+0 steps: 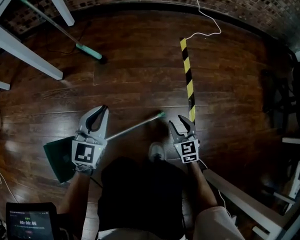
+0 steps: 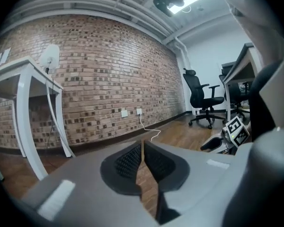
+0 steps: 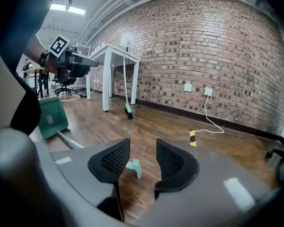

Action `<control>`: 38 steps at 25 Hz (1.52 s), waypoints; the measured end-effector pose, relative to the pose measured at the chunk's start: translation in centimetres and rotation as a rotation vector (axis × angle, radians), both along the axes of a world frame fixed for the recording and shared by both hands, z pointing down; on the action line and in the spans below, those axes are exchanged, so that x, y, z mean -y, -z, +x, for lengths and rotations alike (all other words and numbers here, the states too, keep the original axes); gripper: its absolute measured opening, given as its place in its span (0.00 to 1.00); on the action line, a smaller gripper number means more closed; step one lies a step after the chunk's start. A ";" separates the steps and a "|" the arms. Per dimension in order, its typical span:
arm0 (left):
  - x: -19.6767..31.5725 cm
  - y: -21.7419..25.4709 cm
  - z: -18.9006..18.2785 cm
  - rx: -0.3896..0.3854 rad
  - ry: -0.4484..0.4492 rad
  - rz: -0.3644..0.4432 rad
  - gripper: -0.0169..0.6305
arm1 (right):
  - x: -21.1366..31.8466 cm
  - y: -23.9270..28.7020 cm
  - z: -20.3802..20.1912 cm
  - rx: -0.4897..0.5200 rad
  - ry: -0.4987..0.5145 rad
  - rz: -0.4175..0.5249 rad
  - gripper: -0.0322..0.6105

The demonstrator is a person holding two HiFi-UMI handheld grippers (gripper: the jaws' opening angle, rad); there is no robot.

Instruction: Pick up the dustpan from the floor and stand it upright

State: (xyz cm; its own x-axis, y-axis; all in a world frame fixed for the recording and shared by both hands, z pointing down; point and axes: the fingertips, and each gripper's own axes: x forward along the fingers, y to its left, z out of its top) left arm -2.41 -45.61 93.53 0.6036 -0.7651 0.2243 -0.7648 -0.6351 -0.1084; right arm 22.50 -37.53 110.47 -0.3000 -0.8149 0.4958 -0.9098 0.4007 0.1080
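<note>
The green dustpan (image 1: 60,156) lies flat on the wood floor at the lower left. Its silver handle (image 1: 132,126) runs up and right to a teal tip (image 1: 160,115). My left gripper (image 1: 101,111) hangs over the handle just past the pan; its jaws are shut with nothing between them (image 2: 142,144). My right gripper (image 1: 182,121) is a little right of the teal tip, jaws open. In the right gripper view the teal tip (image 3: 134,167) shows through the gap of my right gripper (image 3: 142,148), untouched by the pads, and the pan (image 3: 49,117) lies far left.
A broom (image 1: 90,51) leans by the white table legs (image 1: 25,49) at the upper left. A yellow-black tape strip (image 1: 189,79) runs up the floor ahead of my right gripper. A white cable (image 1: 205,19) trails from the brick wall. An office chair (image 2: 201,98) stands at the right.
</note>
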 end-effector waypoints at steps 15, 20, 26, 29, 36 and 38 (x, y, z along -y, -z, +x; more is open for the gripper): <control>-1.1 -12.1 -2.1 0.021 0.048 -0.123 0.05 | 3.1 -18.9 -0.2 -0.062 0.071 -0.051 0.34; -0.9 -12.6 -2.4 0.028 0.081 -0.134 0.05 | 4.7 -20.3 -0.7 -0.068 0.082 -0.039 0.32; -0.4 -12.4 -2.8 0.053 0.096 -0.117 0.05 | 6.1 -20.6 -1.4 -0.042 0.064 -0.033 0.23; -0.1 -12.0 -3.0 0.045 0.099 -0.112 0.05 | 6.0 -20.5 -1.3 -0.035 0.038 -0.043 0.18; 1.4 -8.0 -3.9 -0.040 0.131 -0.043 0.05 | 6.0 -14.7 -0.3 -0.038 -0.012 -0.017 0.17; 1.3 -5.3 -3.6 -0.074 0.123 -0.025 0.05 | 5.6 -11.0 0.8 -0.065 -0.032 -0.010 0.18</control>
State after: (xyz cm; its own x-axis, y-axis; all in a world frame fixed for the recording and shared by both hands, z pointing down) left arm -6.01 -46.95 98.79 0.5213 -0.8291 0.2023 -0.8423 -0.5379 -0.0342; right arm 23.30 -43.10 121.43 -0.2410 -0.8182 0.5219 -0.9133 0.3731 0.1631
